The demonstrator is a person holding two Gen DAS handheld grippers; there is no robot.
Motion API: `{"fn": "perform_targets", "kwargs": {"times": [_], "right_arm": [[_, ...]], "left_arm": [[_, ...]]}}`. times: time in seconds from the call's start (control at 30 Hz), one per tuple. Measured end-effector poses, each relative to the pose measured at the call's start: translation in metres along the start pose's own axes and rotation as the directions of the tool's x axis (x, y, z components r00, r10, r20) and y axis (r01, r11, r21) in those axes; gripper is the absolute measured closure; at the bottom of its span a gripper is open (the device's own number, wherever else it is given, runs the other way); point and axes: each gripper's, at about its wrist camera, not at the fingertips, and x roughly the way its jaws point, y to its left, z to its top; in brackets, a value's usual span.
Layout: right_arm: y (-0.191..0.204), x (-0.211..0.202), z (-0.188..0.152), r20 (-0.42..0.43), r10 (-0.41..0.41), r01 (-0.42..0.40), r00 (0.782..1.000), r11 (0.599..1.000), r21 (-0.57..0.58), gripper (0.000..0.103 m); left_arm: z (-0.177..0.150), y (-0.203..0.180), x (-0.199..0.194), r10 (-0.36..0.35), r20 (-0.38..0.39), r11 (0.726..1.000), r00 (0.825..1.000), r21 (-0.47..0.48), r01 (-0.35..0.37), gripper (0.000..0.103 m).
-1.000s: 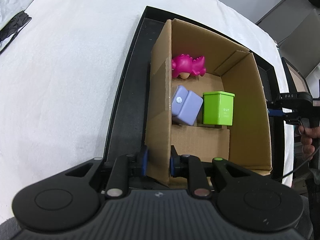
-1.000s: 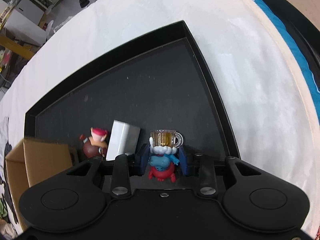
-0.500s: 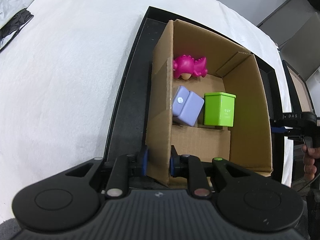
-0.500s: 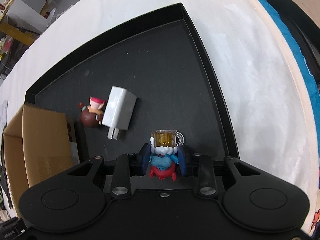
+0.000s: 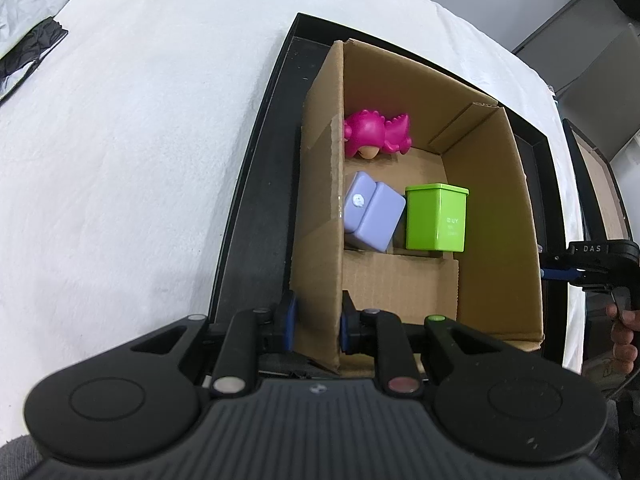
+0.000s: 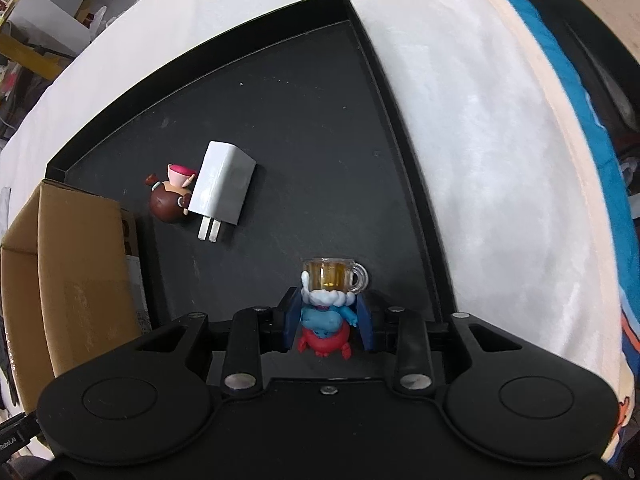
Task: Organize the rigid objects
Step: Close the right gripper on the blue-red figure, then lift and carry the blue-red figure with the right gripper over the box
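- Left hand-held gripper (image 5: 316, 326): clamped on the near-left wall of the cardboard box (image 5: 496, 216), one blue pad outside the wall, one inside; same grip and same place as a second ago.
- Inside the box: pink dinosaur toy (image 5: 376, 134) at the far end, lilac case (image 5: 374, 212) leaning beside the upright green tin (image 5: 436, 218); none shifted since the earlier frame.
- Box standing in a black tray (image 5: 256, 184) on the white-covered table (image 5: 120, 140).
- Right hand-held gripper (image 6: 328, 322): closed on a small blue-and-red figurine (image 6: 326, 326) with a tiny beer mug (image 6: 334, 278) at its top; grip unchanged.
- Seen from the right wrist: more tray floor visible than a second ago; white charger (image 6: 224, 188) and brown-headed doll (image 6: 170, 196), touching each other, now farther from the pads rather than just beside them.
- More of the box in that view too, at the left edge.
- From the left wrist: right gripper, with fingers of the person's hand (image 5: 622, 332), lower on the right edge than before.
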Motion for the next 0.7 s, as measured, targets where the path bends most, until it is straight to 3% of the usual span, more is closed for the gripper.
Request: {"fn": "perform_targets", "kwargs": {"times": [0.2, 0.7], "right_arm": [[0.009, -0.007, -0.008, 0.013, -0.06, 0.061, 0.998, 0.997, -0.044, 0.049], [0.038, 0.013, -0.022, 0.043, -0.175, 0.177, 0.984, 0.983, -0.05, 0.05]], "left_arm": [[0.0, 0.0, 0.0, -0.006, 0.0, 1.0, 1.0, -0.008, 0.006, 0.083], [0.0, 0.006, 0.0, -0.031, 0.001, 0.999, 1.0, -0.009, 0.031, 0.083]]}}
